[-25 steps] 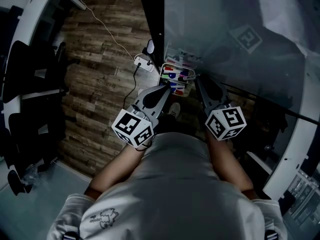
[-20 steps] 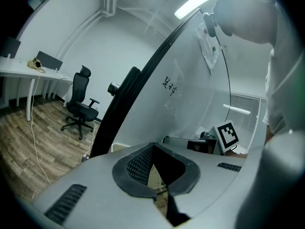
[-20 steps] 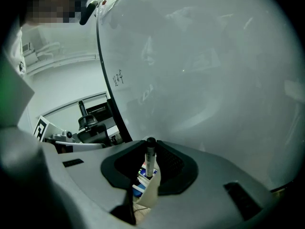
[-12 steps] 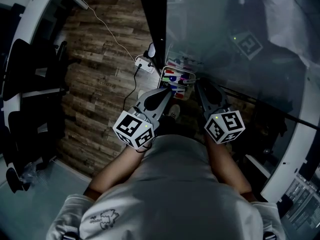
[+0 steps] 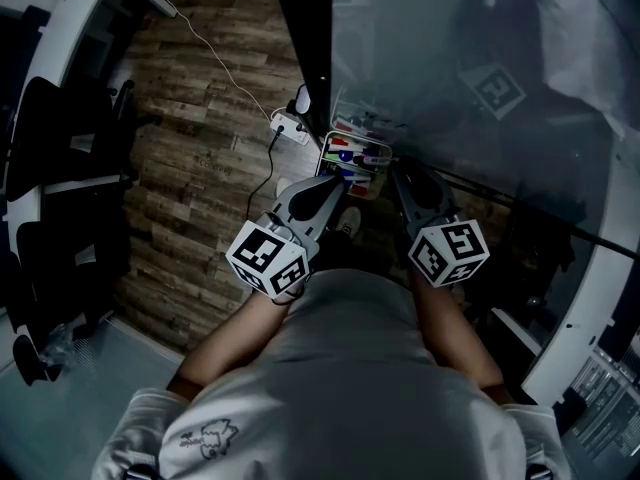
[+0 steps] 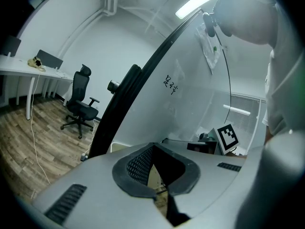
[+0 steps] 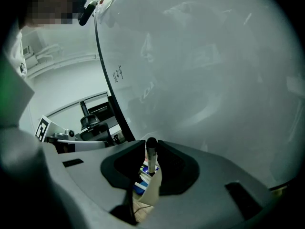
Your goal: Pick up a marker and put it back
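A small tray (image 5: 353, 158) holding several coloured markers hangs at the lower edge of the glass whiteboard (image 5: 450, 58). My right gripper (image 5: 401, 166) reaches to the tray's right side. In the right gripper view it (image 7: 150, 168) is shut on a dark-capped marker (image 7: 151, 155) that stands upright between the jaws, above the tray's markers (image 7: 141, 184). My left gripper (image 5: 333, 175) sits just below the tray's left side. Its jaws (image 6: 155, 179) are shut with nothing between them.
A white power strip (image 5: 287, 126) with a cable lies on the wooden floor (image 5: 190, 168) left of the board's black frame (image 5: 305, 38). Black office chairs (image 5: 60, 148) and a white desk (image 5: 50, 28) stand far left. The person's shoe (image 5: 349, 220) shows under the grippers.
The view has shifted slightly. Both grippers stay close to the tray, almost where they were, the right one drawn a little nearer to the body.
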`<action>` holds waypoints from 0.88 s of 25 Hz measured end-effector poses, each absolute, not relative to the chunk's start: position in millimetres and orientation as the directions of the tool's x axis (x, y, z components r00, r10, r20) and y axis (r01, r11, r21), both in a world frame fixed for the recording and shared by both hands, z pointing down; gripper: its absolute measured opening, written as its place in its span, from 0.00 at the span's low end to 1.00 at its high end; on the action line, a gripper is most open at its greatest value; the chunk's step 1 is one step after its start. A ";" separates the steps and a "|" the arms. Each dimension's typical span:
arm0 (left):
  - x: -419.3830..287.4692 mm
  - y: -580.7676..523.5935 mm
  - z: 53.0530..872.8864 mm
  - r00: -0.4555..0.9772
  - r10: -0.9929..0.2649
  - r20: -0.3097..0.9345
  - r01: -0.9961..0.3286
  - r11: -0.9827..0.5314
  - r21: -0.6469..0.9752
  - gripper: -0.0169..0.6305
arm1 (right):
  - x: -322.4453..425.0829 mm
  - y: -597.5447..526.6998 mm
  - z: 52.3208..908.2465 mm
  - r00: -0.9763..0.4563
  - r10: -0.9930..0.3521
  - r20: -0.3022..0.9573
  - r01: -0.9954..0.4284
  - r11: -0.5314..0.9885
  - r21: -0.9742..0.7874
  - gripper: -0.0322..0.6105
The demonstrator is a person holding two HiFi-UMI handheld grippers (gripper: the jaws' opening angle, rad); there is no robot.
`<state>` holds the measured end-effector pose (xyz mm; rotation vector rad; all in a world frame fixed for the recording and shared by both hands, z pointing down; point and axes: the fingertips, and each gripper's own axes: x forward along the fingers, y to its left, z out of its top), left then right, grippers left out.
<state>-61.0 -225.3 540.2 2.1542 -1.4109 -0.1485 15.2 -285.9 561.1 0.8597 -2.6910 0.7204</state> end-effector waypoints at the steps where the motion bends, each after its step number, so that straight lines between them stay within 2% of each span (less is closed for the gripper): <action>1: -60.4 -224.7 540.1 0.443 -0.873 0.203 -0.812 -0.295 0.503 0.03 | 15.1 -284.7 561.3 -0.805 -0.478 0.351 -0.590 0.709 -0.387 0.17; 22: -52.3 -211.9 531.3 0.446 -0.876 0.183 -0.817 -0.315 0.483 0.03 | 32.4 -278.1 548.7 -0.791 -0.517 0.328 -0.611 0.703 -0.365 0.17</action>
